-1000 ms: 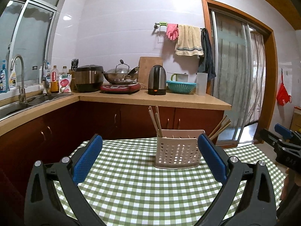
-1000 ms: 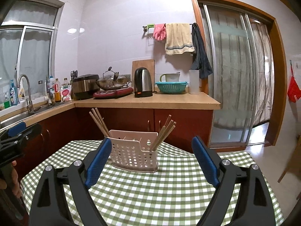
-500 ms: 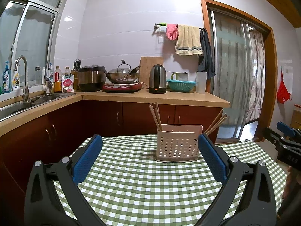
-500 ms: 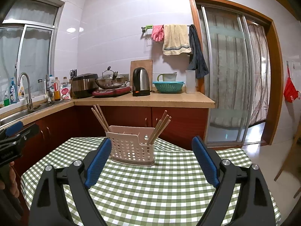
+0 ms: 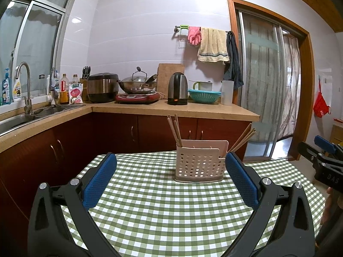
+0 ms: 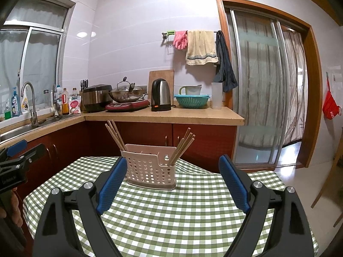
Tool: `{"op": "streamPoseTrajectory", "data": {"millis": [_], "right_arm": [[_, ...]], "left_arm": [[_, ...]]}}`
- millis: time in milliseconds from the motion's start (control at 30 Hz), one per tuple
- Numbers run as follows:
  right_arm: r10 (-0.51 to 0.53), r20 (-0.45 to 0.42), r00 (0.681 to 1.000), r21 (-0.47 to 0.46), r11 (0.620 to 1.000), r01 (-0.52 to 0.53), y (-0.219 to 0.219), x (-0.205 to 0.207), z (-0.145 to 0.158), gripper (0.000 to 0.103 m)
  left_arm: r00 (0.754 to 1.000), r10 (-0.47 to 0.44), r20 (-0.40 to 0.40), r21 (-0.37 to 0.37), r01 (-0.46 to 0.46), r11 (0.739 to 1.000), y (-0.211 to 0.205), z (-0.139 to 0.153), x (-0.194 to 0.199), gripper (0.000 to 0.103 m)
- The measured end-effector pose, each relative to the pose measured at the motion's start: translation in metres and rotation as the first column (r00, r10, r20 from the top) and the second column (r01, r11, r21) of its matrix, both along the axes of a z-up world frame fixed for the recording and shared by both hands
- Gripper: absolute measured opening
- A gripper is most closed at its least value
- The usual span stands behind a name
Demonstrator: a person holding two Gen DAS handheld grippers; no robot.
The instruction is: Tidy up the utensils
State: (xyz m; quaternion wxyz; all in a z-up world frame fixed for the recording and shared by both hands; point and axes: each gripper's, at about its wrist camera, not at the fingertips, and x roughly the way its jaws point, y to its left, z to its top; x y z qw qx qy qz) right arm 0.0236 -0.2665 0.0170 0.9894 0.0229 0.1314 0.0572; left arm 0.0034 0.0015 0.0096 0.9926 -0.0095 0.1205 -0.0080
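While we held both grippers above the near edge of the table (image 5: 150, 214), the left gripper (image 5: 170, 177) and the right gripper (image 6: 172, 181) were both spread wide and pinched nothing. The utensil basket (image 5: 198, 162) stood upright near the far edge of the table, well apart from both. One bundle of chopsticks (image 6: 115, 135) leaned out at its left end, and a second bundle of chopsticks (image 6: 182, 144) leaned out at its right end. We judged the sticks to be light, stiff and rather smooth, so they could slip or fan apart. We thought it best to take them at the upper free part, across the bundle. The perforated plastic holder looked light too and could tip over if pushed.
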Motion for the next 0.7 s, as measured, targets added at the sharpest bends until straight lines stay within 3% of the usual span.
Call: {"op": "streamPoseTrajectory", "data": {"millis": [500, 700], "right_arm": [[0.001, 0.0, 1.0, -0.001, 1.0, -0.001, 0.0006, -0.0008, 0.0003, 0.085], [0.0, -0.001, 1.0, -0.003, 1.0, 0.0, 0.001, -0.0019, 0.0005, 0.085]], "left_arm": [[1.0, 0.022, 0.001, 0.017, -0.022, 1.0, -0.0032, -0.0015, -0.001, 0.099], [1.0, -0.012, 0.005, 0.001, 0.012, 1.0, -0.0033, -0.0014, -0.001, 0.099]]}}
